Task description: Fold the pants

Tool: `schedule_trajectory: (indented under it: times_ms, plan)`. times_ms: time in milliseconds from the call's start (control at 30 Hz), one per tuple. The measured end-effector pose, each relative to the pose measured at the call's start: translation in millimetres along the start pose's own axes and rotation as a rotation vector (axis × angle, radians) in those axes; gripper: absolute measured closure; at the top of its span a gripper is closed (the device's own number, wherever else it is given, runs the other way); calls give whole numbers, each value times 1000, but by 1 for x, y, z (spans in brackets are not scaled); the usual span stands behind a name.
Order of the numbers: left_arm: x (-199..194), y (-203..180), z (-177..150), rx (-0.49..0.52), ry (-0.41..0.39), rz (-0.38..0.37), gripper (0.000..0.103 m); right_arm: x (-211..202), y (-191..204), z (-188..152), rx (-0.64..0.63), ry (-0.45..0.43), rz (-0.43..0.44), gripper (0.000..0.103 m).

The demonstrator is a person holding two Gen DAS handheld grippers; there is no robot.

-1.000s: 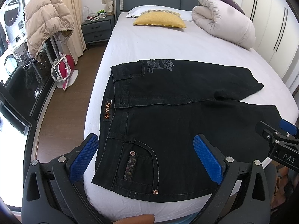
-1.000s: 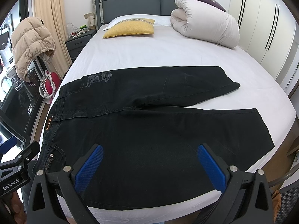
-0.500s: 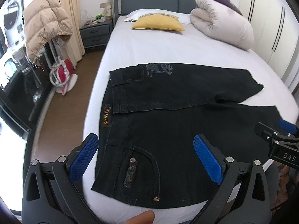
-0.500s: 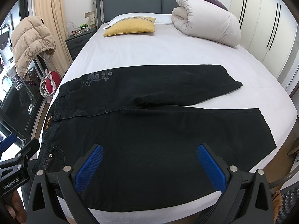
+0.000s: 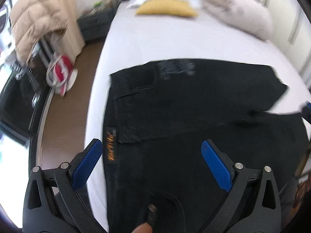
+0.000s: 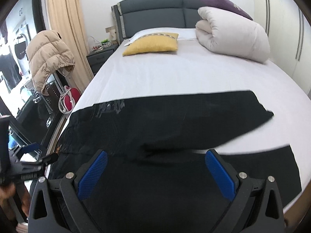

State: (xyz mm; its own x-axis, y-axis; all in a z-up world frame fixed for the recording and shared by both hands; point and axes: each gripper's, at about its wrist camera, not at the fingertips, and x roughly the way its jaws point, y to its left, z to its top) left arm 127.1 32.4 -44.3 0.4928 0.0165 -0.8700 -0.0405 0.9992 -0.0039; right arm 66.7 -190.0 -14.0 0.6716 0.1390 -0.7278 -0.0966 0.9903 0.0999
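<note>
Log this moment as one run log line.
stage: approach | black denim pants: flat on white bed sheet, unfolded | left tongs: open, empty | right tongs: open, empty

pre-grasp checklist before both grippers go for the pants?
1. Left gripper open: ok, nothing between its fingers.
2. Right gripper open: ok, nothing between its fingers.
3. Pants spread on the bed, legs apart: ok.
4. Left gripper over the waistband end, near the label: ok.
5. Right gripper over the near leg: ok.
6. Contact with the cloth: cannot tell, the left view is blurred.
</note>
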Motion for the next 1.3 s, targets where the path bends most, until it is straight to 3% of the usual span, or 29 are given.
schedule_trajectory:
  times_ms: [133,233,267,333,500,633,700,800,867,900,1000,1167,1300]
  plan:
    - [37,21,55,-5,-31,14,0,32,-15,21,-34,32,36,0]
    - [71,28,104,104,-58,-9,8,55,-22,35,-52,69,71,6]
    - [84,27,115,154,-42,7,11,60,-23,38,-61,78,80,7]
    - [114,28,140,241,8,-5,26,78,-24,48,-108,99,102,10]
    - [179,21,179,456,171,-164,26,111,-21,68,-247,136,200,25]
    - [215,16,192,538,279,-224,26,134,-14,81,-345,178,280,30]
    - [229,17,197,531,314,-259,26,142,-10,85,-378,189,298,33]
    - [239,16,203,524,350,-306,41,159,-1,91,-438,223,334,41]
    - [239,13,207,528,368,-336,60,169,4,95,-472,240,334,46]
    - [238,12,207,531,372,-342,74,175,8,99,-492,247,338,48]
    - [228,4,207,557,330,-307,96,191,18,111,-540,263,343,51]
    - [184,5,189,586,125,-261,98,206,41,130,-620,273,354,54]
    - [154,-1,166,616,8,-237,99,211,60,135,-730,275,359,54]
